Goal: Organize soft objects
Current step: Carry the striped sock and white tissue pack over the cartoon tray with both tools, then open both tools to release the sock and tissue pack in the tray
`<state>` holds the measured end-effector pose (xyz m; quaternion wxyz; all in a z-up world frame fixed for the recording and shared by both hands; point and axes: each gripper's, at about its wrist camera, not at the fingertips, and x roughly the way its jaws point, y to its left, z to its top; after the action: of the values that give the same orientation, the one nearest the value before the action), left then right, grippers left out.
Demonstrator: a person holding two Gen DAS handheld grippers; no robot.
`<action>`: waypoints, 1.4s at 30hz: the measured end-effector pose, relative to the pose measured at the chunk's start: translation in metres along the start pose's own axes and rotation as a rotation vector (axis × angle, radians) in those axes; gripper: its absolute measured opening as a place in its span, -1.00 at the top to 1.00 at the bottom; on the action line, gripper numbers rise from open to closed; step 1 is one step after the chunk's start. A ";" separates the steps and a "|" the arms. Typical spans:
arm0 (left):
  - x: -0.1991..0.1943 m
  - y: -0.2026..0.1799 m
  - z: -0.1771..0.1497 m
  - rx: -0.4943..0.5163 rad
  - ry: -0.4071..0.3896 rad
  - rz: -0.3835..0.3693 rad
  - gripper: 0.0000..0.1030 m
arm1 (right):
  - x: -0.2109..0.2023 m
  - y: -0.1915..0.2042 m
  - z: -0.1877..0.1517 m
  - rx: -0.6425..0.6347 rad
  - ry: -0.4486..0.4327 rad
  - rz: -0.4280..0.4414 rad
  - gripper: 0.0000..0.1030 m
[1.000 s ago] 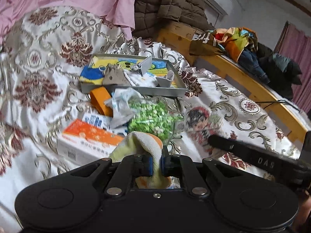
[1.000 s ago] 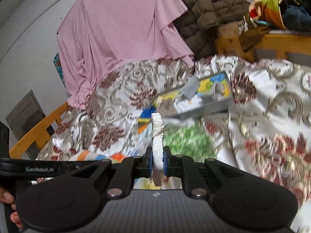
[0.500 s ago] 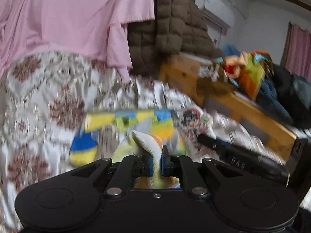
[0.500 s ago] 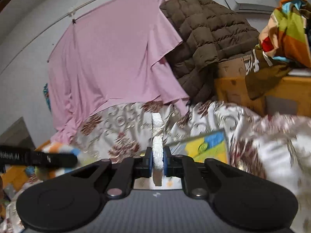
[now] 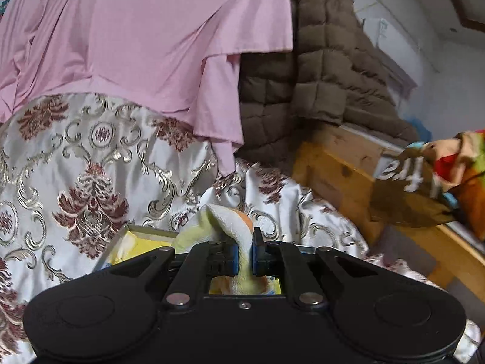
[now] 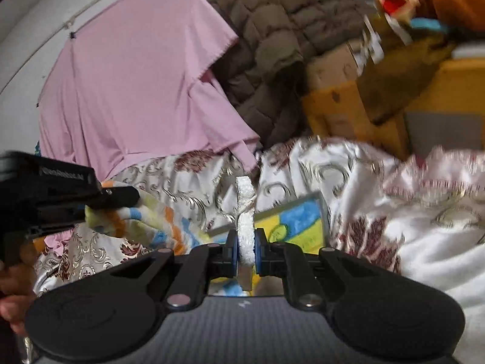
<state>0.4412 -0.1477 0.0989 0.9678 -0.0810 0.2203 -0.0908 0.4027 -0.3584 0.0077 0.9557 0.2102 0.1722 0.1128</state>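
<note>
Terry cloth, pale yellow with orange and blue patches, was the thing both tools carried: a small soft towel [image 5: 225, 221]. The left gripper [image 5: 245, 256] had its jaws clamped on one corner of it, and the right gripper [image 6: 246, 253] had its jaws closed on another edge, which stood up white and thick between the blue pads. In the right wrist view the towel hung slack between the two tools, w/ the left tool and the person's hand [image 6: 12, 291] at the picture's left side. My judgement: two grips on opposite edges let the cloth be spread or folded in the air, and it was held over the tray [image 6: 303, 221] — a shallow grey box w/ a yellow-blue picture on its bottom — probably to lay it inside.

Under all this lay a shiny bedcover [image 5: 91, 163], white w/ dark red and gold ornaments, much wrinkled. Behind it a pink sheet [image 5: 145, 45] hung down, beside it a brown quilted jacket [image 5: 318, 69]. At right stood a wooden frame [image 5: 339, 163] w/ colourful clothes [image 5: 448, 170] heaped on it — approx. a bedroom, rather untidy.
</note>
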 end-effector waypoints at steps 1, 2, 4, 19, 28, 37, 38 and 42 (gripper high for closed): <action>0.009 -0.001 -0.004 -0.003 0.011 0.011 0.85 | 0.004 -0.005 0.000 0.014 0.017 0.003 0.77; 0.017 -0.002 -0.007 -0.006 0.026 0.023 0.85 | 0.007 -0.008 -0.001 0.022 0.028 0.002 0.77; 0.031 -0.003 -0.015 -0.015 0.057 0.051 0.85 | 0.011 -0.014 -0.002 0.032 0.046 0.000 0.77; 0.061 0.023 -0.074 -0.074 0.250 0.205 0.60 | 0.024 -0.027 -0.012 0.097 0.151 0.009 0.57; 0.035 0.022 -0.076 -0.100 0.218 0.192 -0.12 | 0.008 -0.014 -0.006 0.030 0.145 -0.033 -0.08; -0.021 0.020 -0.069 -0.075 0.147 0.192 -0.50 | -0.042 0.015 0.003 -0.057 0.080 -0.046 -0.59; -0.030 0.021 -0.068 -0.075 0.135 0.190 -0.53 | -0.048 0.019 0.004 -0.066 0.071 -0.046 -0.64; -0.066 0.025 -0.066 -0.070 0.090 0.173 -0.64 | -0.080 0.037 0.009 -0.106 0.020 -0.050 -0.76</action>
<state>0.3573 -0.1175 0.0629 0.9577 -0.0915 0.2728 -0.0027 0.3271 -0.3517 0.0544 0.9663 0.1539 0.1807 0.1001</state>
